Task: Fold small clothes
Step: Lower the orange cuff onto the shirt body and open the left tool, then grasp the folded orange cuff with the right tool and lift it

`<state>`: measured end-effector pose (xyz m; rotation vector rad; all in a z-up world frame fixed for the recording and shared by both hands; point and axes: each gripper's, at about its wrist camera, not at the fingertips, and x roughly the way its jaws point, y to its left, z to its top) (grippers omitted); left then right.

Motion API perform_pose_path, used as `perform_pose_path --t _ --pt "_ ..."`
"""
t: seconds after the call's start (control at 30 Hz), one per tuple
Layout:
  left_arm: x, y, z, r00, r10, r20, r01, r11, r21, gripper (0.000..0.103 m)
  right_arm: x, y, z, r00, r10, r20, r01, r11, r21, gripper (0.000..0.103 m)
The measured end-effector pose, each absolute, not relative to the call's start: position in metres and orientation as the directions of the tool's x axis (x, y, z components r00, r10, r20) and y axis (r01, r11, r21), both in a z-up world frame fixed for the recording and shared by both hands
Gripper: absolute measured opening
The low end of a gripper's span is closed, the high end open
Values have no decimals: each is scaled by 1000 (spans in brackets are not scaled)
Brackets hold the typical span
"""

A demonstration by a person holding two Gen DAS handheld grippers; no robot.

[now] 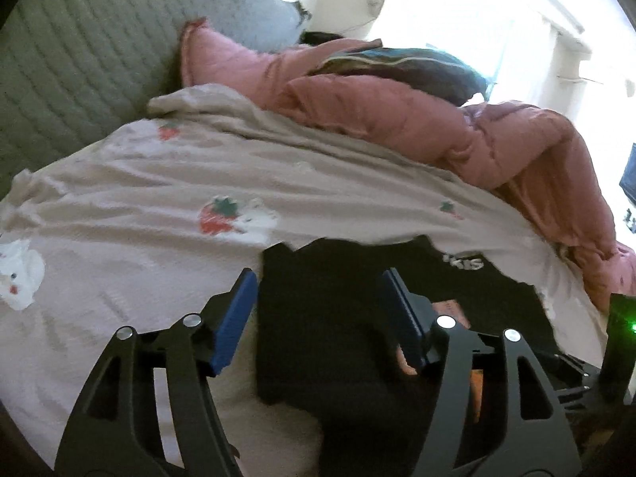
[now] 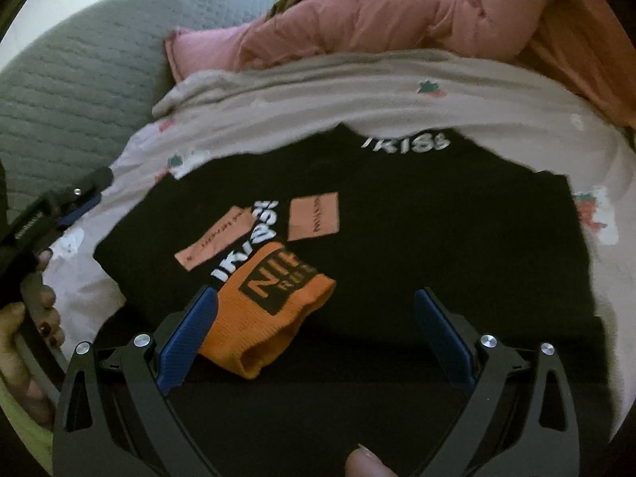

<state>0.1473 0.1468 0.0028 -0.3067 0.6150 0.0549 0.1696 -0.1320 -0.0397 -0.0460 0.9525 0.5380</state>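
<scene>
Right gripper (image 2: 314, 332): jaws wide, holding nothing, over 1 black top (image 2: 417, 238) spread flat on bedsheet (image 2: 278, 119); left gripper (image 1: 316, 310): jaws apart, empty, at top's left edge; 1 orange cuff (image 2: 270, 310), 2 pink labels; step: prob. start of fold; next: pinch an edge.

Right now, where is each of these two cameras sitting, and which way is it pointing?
Left wrist: on the left hand-held gripper, looking forward and down at the black garment's left edge on the strawberry sheet; its open blue pads show.
Right wrist: on the right hand-held gripper, looking down on the garment's middle and orange cuff; open pads and fingers show.
Shared: garment, sheet, pink quilt, grey cushion.
</scene>
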Motion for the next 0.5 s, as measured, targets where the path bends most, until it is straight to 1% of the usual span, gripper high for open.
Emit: perform_pose_path --t 0.03,0.07,0.1,0.13,0.17,0.2,0.33,0.37,0.4,0.5 --pt "148 151 2 815 -44 -578 -146 949 -279 57 170 -130 -42 452 422 -786 -461 865 200 94" --pt "148 155 1 813 -46 -580 -154 944 -291 57 171 -127 -44 446 422 -789 -462 864 200 82" --pt "148 159 1 814 -45 -580 -163 939 -301 57 171 -124 -46 443 416 -794 -461 866 196 76" --pt "147 160 1 816 -46 -576 -164 937 -308 58 171 -123 -47 446 413 -794 -457 868 194 76" --pt "146 162 2 819 -47 -572 -165 935 -313 58 172 -123 -47 451 413 -791 -453 870 196 73" --pt "146 162 2 821 -47 -568 -166 934 -317 58 171 -123 -47 453 417 -788 -451 870 201 62" --pt "145 166 2 826 -45 -562 -174 928 -331 59 170 -119 -44 464 425 -777 -459 866 199 35" --pt "145 167 1 826 -47 -562 -175 926 -334 59 169 -118 -43 471 426 -772 -463 865 194 24" --pt "145 167 1 825 -47 -562 -177 925 -337 59 170 -117 -42 475 426 -770 -468 863 190 17" --pt "144 169 0 827 -44 -561 -182 922 -341 59 167 -115 -33 489 449 -748 -499 847 182 13"
